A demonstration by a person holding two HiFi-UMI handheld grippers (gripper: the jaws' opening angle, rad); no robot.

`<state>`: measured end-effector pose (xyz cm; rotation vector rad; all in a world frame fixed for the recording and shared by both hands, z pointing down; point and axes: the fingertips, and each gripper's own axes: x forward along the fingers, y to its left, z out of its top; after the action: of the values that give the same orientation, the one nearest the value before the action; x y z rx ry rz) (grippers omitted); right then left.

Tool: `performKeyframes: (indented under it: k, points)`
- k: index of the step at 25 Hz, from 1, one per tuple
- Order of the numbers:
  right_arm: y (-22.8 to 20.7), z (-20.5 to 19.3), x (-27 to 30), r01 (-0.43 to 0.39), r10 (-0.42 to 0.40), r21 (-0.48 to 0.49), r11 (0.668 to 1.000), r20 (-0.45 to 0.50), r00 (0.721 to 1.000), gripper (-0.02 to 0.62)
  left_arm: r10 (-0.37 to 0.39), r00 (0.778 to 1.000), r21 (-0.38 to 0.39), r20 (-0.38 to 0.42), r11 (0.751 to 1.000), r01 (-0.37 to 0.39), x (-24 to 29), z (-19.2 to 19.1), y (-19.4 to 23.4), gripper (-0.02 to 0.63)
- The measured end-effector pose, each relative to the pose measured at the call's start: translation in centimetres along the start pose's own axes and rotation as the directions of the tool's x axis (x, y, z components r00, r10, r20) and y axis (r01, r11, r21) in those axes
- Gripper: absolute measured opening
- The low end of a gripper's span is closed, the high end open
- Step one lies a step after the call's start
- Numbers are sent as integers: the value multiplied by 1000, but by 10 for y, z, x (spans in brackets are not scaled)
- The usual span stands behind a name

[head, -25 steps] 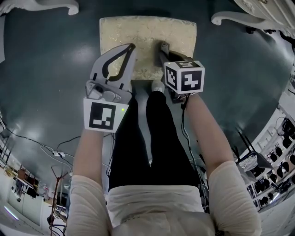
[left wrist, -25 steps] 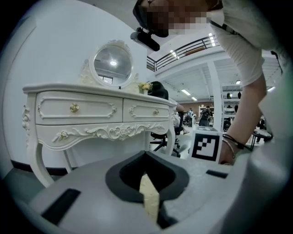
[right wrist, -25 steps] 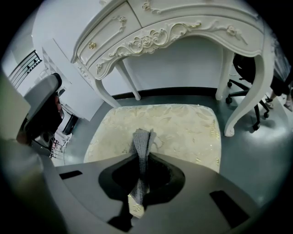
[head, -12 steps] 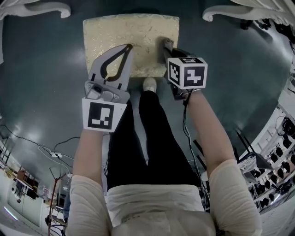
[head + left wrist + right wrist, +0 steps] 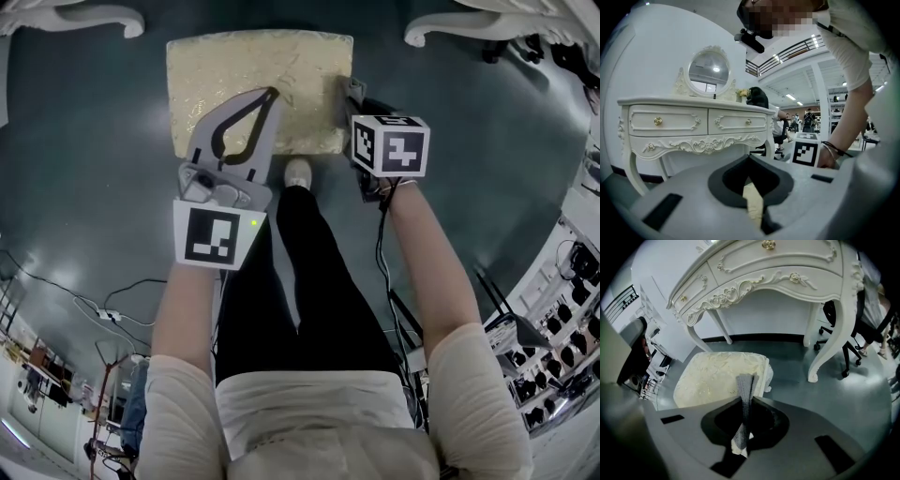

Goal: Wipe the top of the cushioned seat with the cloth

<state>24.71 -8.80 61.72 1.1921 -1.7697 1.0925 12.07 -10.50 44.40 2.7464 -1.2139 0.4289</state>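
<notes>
- Sliding rightward over the last second, the right gripper (image 5: 354, 90) has gone from above the middle of the cream, leaf-patterned, rectangular cushioned seat (image 5: 234, 66) to its right edge.
- Nearest the person, a white shoe (image 5: 298, 172) stands on the dark grey-green floor (image 5: 94, 187), just before the seat's front edge.
- The right gripper pinches a narrow, grey ribbed cloth (image 5: 745, 385), folded and standing up between its jaws. Whether the cloth touches the cushion I cannot tell.
- The left gripper (image 5: 269, 94) has its jaws pressed together at the tips with nothing held. It hovers over the seat's front half, left of the right gripper.
- The cushioned seat lies ahead and to the left of the cloth, and its long axis runs left to right across the person.
- Judging from that, the next stroke has to travel leftward along that axis. The right gripper should make it, since it carries the cloth, though the left gripper is nearer the centre.
- Beyond the seat stands a white carved dressing table (image 5: 778, 268), with a curved leg showing on either side.
</notes>
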Motion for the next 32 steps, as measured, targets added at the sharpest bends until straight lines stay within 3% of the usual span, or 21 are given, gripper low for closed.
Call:
performKeyframes:
  k: [6,14,24,32]
  points:
    - [44,6,-12,-45,45,-25,999,14,999,28,21,1000,-4,6,1000,-21,-23,8,14,2]
    - [148,9,-1,-130,131,-54,990,20,991,28,48,999,19,8,999,-48,-84,2,59,2]
    - [270,-12,48,-196,194,-67,978,-31,980,28,85,996,15,-35,996,-84,-158,-41,130,2]
    - [318,-16,86,-219,216,-61,974,-53,975,28,94,993,4,-66,996,-94,-185,-74,167,2]
